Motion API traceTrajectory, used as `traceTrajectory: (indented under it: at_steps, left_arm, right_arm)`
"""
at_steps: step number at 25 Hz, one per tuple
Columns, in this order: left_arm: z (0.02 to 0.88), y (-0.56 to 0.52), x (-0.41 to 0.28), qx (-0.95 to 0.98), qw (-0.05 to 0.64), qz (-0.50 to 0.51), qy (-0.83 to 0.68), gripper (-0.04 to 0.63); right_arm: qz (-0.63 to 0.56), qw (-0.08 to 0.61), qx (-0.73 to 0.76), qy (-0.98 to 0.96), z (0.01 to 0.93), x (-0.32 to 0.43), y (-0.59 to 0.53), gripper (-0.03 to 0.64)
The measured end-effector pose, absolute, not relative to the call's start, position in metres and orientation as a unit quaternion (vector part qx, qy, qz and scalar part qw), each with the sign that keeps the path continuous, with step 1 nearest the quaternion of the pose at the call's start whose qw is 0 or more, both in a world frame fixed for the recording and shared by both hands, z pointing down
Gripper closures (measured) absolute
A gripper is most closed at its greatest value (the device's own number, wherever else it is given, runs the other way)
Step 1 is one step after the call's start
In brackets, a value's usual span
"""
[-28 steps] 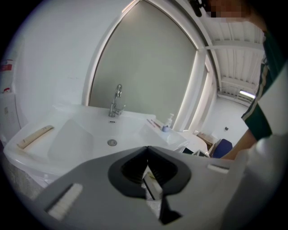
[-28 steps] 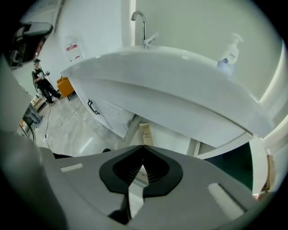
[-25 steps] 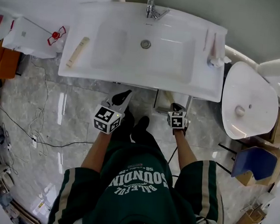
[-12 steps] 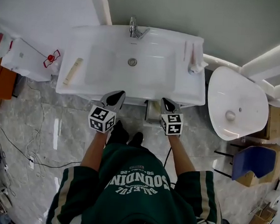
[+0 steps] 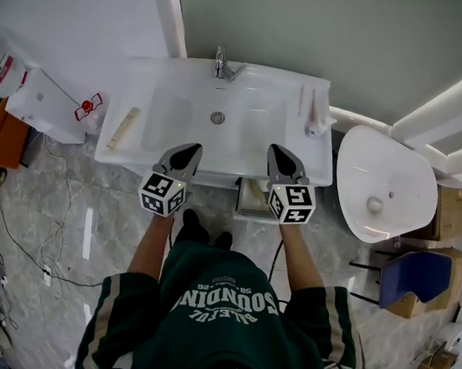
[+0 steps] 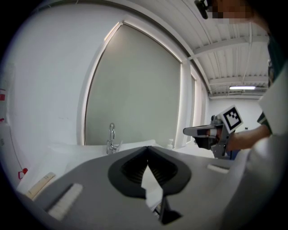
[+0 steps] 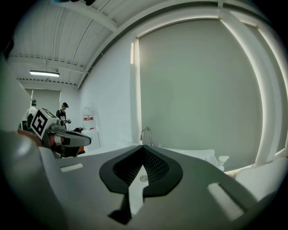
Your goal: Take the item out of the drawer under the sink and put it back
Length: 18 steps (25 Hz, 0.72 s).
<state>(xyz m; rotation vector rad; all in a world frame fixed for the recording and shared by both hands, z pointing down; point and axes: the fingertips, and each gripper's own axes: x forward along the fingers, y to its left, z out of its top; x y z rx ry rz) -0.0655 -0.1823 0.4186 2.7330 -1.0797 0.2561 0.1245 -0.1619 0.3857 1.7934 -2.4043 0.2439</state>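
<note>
Below, between the shut left tongs and right tongs, sits the drawer.

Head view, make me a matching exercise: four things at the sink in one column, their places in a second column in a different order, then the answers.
Things
1. faucet
2. drain
3. beige tube
4. white bottle

Places
A. lying on the left ledge of the sink
B. at the middle of the back rim
C. on the right ledge
D. in the bottom of the bowl

Pairs: 1-B, 2-D, 3-A, 4-C
</note>
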Motion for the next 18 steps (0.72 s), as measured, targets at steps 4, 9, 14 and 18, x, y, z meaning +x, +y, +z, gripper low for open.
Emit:
traceTrajectory:
  at_steps: [4,9,14,18]
  left_arm:
    - [0.409,-0.186,-0.069,0.921,0.088,0.077,-0.371,0.545]
    - [0.412,-0.184,-0.069,0.92,0.091,0.076,-0.373,0.545]
    - [0.414,-0.183,-0.064,0.921,0.093,0.079,-0.369,0.545]
    - [0.416,-0.179,-0.065,0.922,0.094,0.081,-0.367,0.545]
  right_arm:
    - [0.061,0.052,0.593,-0.802,0.366,0.118,-0.16,0.615]
    - [0.063,0.052,0.587,-0.805,0.369,0.119,-0.156,0.615]
    - [0.067,0.05,0.587,-0.805,0.371,0.121,-0.153,0.615]
    - [0.068,0.05,0.583,-0.808,0.372,0.116,-0.151,0.615]
